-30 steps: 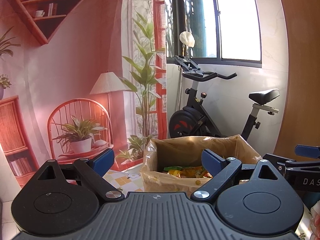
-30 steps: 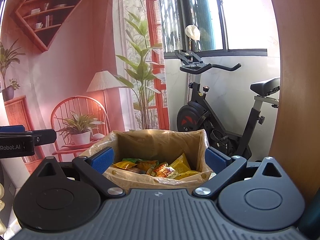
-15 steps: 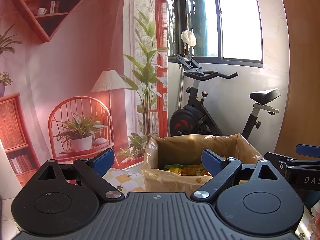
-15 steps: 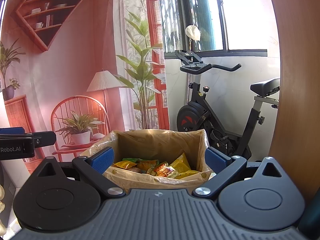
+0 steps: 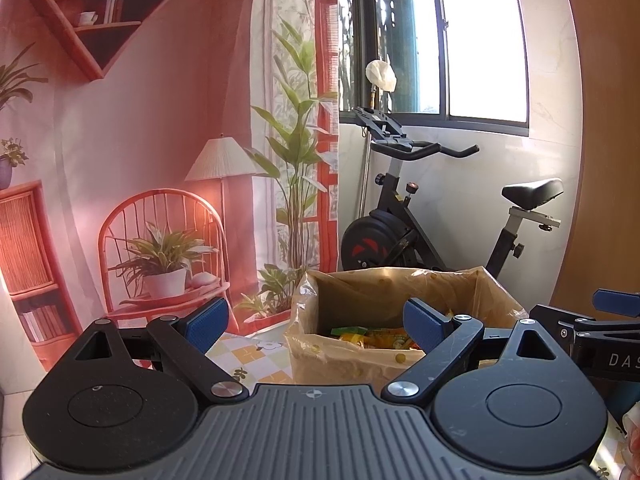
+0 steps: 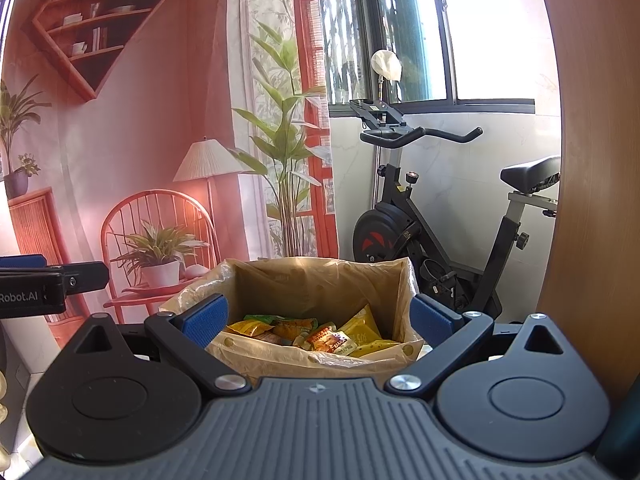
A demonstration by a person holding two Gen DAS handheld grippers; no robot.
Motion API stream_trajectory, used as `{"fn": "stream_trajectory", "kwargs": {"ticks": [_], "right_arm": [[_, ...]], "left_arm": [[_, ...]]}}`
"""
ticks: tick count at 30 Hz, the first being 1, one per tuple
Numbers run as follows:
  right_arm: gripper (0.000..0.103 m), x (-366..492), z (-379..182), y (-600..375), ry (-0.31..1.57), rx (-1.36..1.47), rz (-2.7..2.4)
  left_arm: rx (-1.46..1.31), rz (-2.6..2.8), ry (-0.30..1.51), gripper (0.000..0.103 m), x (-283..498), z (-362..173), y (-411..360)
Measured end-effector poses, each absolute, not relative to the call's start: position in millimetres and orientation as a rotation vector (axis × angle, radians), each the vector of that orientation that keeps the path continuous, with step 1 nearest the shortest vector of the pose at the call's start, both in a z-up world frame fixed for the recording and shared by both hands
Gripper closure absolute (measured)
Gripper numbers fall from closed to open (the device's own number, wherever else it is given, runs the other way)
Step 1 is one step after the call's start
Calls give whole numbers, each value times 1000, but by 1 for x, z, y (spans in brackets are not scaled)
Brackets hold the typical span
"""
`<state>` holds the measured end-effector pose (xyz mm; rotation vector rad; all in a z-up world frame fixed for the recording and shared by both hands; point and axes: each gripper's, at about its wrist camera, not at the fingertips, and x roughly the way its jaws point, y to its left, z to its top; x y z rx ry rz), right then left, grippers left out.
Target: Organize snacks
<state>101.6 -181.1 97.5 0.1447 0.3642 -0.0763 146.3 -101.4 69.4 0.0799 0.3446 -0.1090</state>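
Behind everything hangs a printed backdrop of a pink room with a chair and lamp, and beside it an exercise bike stands under a bright window. On the counter, covered with a checked floral cloth, sits a cardboard box lined with a clear plastic bag. Snack packets in yellow, orange and green already lie piled in its bottom, so much of the sorting looks done.

The left hand-held gripper is released, its blue pads spread wide with nothing between them; it hovers near the box's left front corner. The right hand-held gripper is likewise released and empty, facing the box head-on.

At the lower right edge of the left wrist view, a sliver of something pinkish shows, too cut off to identify. Whether any snacks remain outside the box cannot be told from these views.
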Motion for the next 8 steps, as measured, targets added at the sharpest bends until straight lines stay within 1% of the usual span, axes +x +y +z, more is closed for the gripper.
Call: {"fn": "stream_trajectory", "kwargs": {"ticks": [8], "right_arm": [[4,102,96,-181,368,144,-75]], "left_arm": [[69,-108,356,8,147,68,-102]]}}
